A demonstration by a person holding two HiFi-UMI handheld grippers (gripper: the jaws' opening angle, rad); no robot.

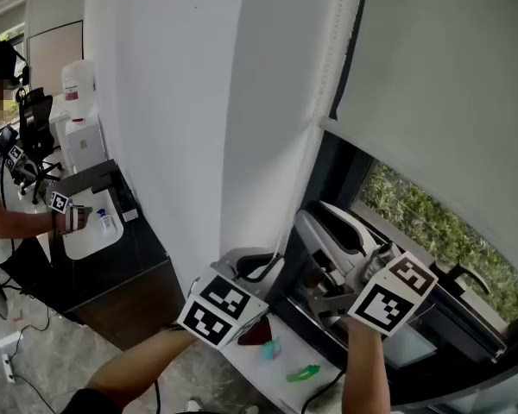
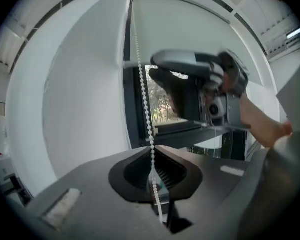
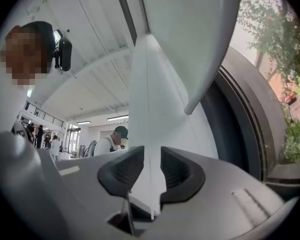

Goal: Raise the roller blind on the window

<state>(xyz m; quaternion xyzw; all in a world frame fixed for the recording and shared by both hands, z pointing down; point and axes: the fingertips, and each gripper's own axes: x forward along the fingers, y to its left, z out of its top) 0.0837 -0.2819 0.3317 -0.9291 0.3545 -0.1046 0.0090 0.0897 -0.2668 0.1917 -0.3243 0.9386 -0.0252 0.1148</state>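
Your left gripper [image 2: 152, 156] clamped chain [image 2: 144, 94] | right gripper [image 3: 151, 171] stood agape, holding nothing | risk: chain could slip, blind [image 1: 432, 102] dropping.

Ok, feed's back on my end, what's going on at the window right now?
A person with a gripper in each hand is working on the roller blind. The left gripper is shut on the white bead chain that hangs at the left side of the window. The right gripper is open just to the right of the chain, with nothing pinched between its jaws. The blind covers most of the glass, and only a strip of greenery shows below its bottom edge.
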